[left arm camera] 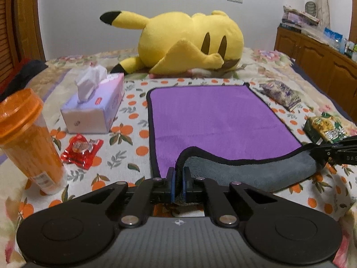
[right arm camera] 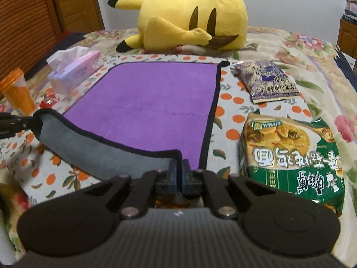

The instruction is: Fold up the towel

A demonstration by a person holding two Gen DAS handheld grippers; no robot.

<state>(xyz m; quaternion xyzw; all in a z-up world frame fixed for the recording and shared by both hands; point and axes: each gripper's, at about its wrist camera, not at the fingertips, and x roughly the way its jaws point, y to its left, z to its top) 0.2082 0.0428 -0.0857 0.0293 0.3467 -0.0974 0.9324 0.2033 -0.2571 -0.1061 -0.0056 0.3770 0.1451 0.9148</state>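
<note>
A purple towel [left arm camera: 214, 116] with a black hem and grey underside lies flat on the orange-print cloth; it also shows in the right wrist view [right arm camera: 154, 107]. Its near edge is lifted and curled over, grey side [left arm camera: 256, 167] showing. My left gripper [left arm camera: 178, 174] is shut on the towel's near left corner. My right gripper [right arm camera: 179, 167] is shut on the near right corner. Each gripper shows at the other view's edge: the right one [left arm camera: 321, 156], the left one [right arm camera: 33, 120].
A yellow plush [left arm camera: 189, 42] lies beyond the towel. On the left are a tissue box [left arm camera: 96, 109], an orange bottle [left arm camera: 29, 138] and a red wrapper [left arm camera: 81, 148]. On the right are a purple snack bag [right arm camera: 265, 80] and a green noodle pack [right arm camera: 290, 156].
</note>
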